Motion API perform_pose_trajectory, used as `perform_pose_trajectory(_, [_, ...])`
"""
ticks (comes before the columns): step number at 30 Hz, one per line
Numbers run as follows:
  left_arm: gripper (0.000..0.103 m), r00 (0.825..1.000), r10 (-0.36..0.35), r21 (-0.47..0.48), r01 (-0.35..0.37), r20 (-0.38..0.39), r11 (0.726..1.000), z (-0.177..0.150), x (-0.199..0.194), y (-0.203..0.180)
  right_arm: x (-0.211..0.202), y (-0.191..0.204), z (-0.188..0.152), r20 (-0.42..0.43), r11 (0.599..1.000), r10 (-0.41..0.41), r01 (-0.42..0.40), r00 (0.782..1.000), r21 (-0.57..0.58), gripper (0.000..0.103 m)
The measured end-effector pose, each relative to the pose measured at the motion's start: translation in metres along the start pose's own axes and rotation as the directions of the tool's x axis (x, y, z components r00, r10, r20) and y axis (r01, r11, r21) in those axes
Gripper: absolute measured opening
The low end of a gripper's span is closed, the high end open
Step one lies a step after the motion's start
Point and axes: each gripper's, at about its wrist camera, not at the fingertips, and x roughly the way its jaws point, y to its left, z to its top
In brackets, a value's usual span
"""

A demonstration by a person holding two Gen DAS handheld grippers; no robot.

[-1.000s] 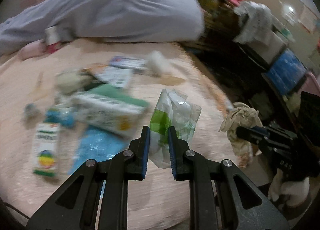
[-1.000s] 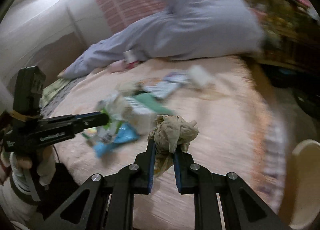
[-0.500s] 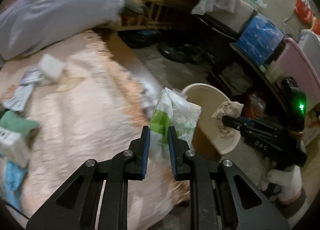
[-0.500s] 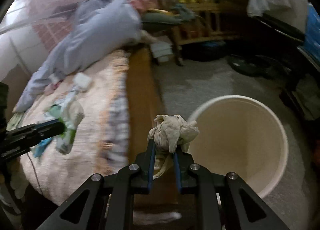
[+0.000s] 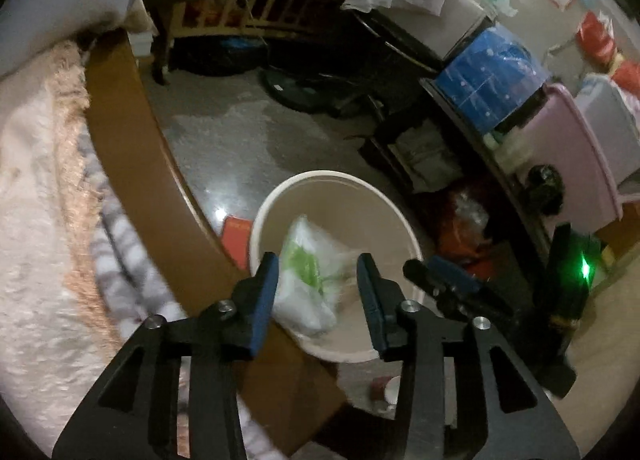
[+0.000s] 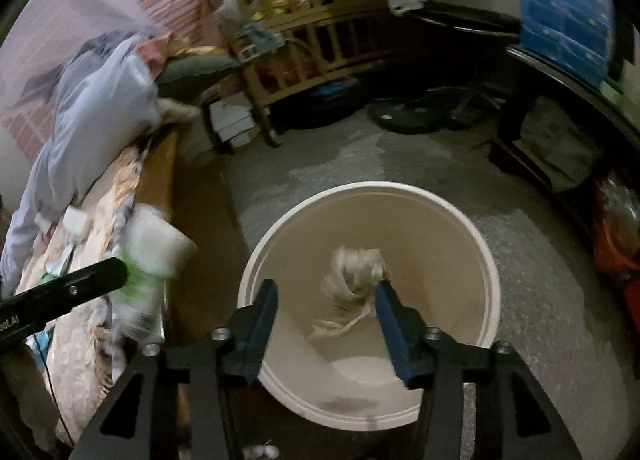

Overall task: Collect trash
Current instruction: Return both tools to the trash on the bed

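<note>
Right up close, the left hand-held gripper (image 5: 316, 292) is being held with its jaws spread wide, and the green-and-white plastic bag (image 5: 310, 280) is being let go between them, blurred and dropping over the near rim of the cream bucket (image 5: 336, 176). Alongside it, the right hand-held gripper (image 6: 326, 320) is likewise being held wide apart, and the crumpled paper wad (image 6: 354, 272) is being released, caught in mid-fall inside the bucket (image 6: 494, 280), apart from both pads as far as can be judged. So the dropping step is being carried out with both pieces at once. Half a second back each jaw pair was being kept pinched narrow on its piece, the bag and the wad being carried toward the bucket; a full second back both were being held over the bed among the litter. The bucket is being seen much more squarely from above now. A little farther out, the bed (image 5: 36, 220) with its wooden edge is being passed on the left side, and in the right view more litter (image 6: 76, 222) is being glimpsed lying on it, near the lilac pillow (image 6: 100, 100). The next move, it is judged, is calling for both tools to be swung back to the bed and closed on fresh pieces. Beyond, the grey floor (image 5: 224, 132), a wooden crib (image 6: 304, 36) and stacked storage boxes (image 5: 492, 72) are being shown along the far wall.
</note>
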Motion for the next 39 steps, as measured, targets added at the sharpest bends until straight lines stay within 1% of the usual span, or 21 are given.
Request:
perform_pose_trajectory(3, [0.039, 1.0, 0.015, 0.008, -0.015, 0.0, 1.0, -0.001, -0.002, -0.003, -0.002, -0.006, -0.002, 0.0, 1.0, 0.003, -0.003, 1.0, 0.016, 0.05])
perform_pose_trajectory(6, [0.039, 0.999, 0.051, 0.019, -0.051, 0.007, 0.999, -0.005, -0.009, 0.0, 0.001, -0.007, -0.003, -0.016, 1.0, 0.01, -0.01, 1.0, 0.022, 0.05])
perform_pose_trajectory(10, [0.039, 0.99, 0.139, 0.016, -0.14, 0.039, 0.99, -0.015, -0.034, 0.017, 0.0, 0.004, -0.004, -0.009, 0.999, 0.04, -0.04, 0.999, -0.007, 0.05])
perform_pose_trajectory(12, [0.039, 0.978, 0.198, 0.02, -0.2, 0.061, 0.98, -0.022, -0.048, 0.026, -0.002, 0.012, -0.005, -0.003, 0.998, 0.056, -0.056, 0.998, -0.024, 0.05])
perform_pose_trajectory(13, [0.039, 0.975, 0.212, 0.022, -0.213, 0.069, 0.977, -0.025, -0.052, 0.03, -0.003, 0.018, -0.006, -0.003, 0.997, 0.065, -0.065, 0.998, -0.038, 0.051])
perform_pose_trajectory(14, [0.039, 0.967, 0.24, 0.019, -0.243, 0.082, 0.97, -0.03, -0.062, 0.036, -0.003, 0.026, -0.006, -0.005, 0.996, 0.07, -0.071, 0.998, -0.054, 0.051])
perform_pose_trajectory(16, [0.039, 0.957, 0.272, 0.013, -0.275, 0.098, 0.961, -0.038, -0.072, 0.046, -0.004, 0.039, -0.008, -0.008, 0.994, 0.079, -0.08, 0.997, -0.081, 0.051])
perform_pose_trajectory(17, [0.039, 0.949, 0.297, 0.006, -0.299, 0.107, 0.954, -0.043, -0.081, 0.054, -0.005, 0.045, -0.009, -0.008, 0.992, 0.086, -0.086, 0.996, -0.094, 0.051])
perform_pose_trajectory(18, [0.039, 0.944, 0.31, 0.003, -0.312, 0.111, 0.95, -0.046, -0.085, 0.058, -0.006, 0.054, -0.01, -0.008, 0.989, 0.095, -0.095, 0.995, -0.11, 0.051])
perform_pose_trajectory(19, [0.039, 0.935, 0.336, -0.004, -0.337, 0.116, 0.941, -0.051, -0.093, 0.066, -0.007, 0.064, -0.011, -0.008, 0.986, 0.107, -0.107, 0.994, -0.127, 0.051])
perform_pose_trajectory(21, [0.039, 0.923, 0.363, -0.01, -0.365, 0.124, 0.931, -0.058, -0.103, 0.074, -0.01, 0.081, -0.013, -0.006, 0.98, 0.13, -0.129, 0.992, -0.151, 0.051])
perform_pose_trajectory(22, [0.039, 0.914, 0.384, -0.017, -0.385, 0.131, 0.923, -0.063, -0.112, 0.081, -0.013, 0.091, -0.014, -0.004, 0.976, 0.145, -0.143, 0.989, -0.164, 0.051])
perform_pose_trajectory(26, [0.039, 0.896, 0.422, -0.054, -0.418, 0.142, 0.907, -0.078, -0.14, 0.106, -0.02, 0.128, -0.019, -0.008, 0.958, 0.218, -0.216, 0.976, -0.187, 0.052])
perform_pose_trajectory(28, [0.039, 0.887, 0.439, -0.076, -0.432, 0.143, 0.899, -0.082, -0.152, 0.118, -0.019, 0.153, -0.023, -0.027, 0.943, 0.257, -0.257, 0.966, -0.209, 0.056])
perform_pose_trajectory(29, [0.039, 0.882, 0.449, -0.089, -0.441, 0.144, 0.893, -0.086, -0.161, 0.126, -0.019, 0.162, -0.025, -0.033, 0.938, 0.269, -0.269, 0.963, -0.22, 0.061])
perform_pose_trajectory(30, [0.039, 0.878, 0.457, -0.098, -0.447, 0.145, 0.889, -0.089, -0.166, 0.129, -0.018, 0.173, -0.028, -0.041, 0.93, 0.282, -0.284, 0.959, -0.233, 0.064])
perform_pose_trajectory(34, [0.039, 0.856, 0.497, -0.15, -0.478, 0.142, 0.866, -0.1, -0.193, 0.158, -0.012, 0.221, -0.041, -0.094, 0.892, 0.329, -0.342, 0.94, -0.294, 0.064])
perform_pose_trajectory(39, [0.039, 0.827, 0.547, -0.229, -0.511, 0.129, 0.828, -0.118, -0.226, 0.199, -0.005, 0.266, -0.053, -0.15, 0.847, 0.373, -0.402, 0.916, -0.347, 0.065])
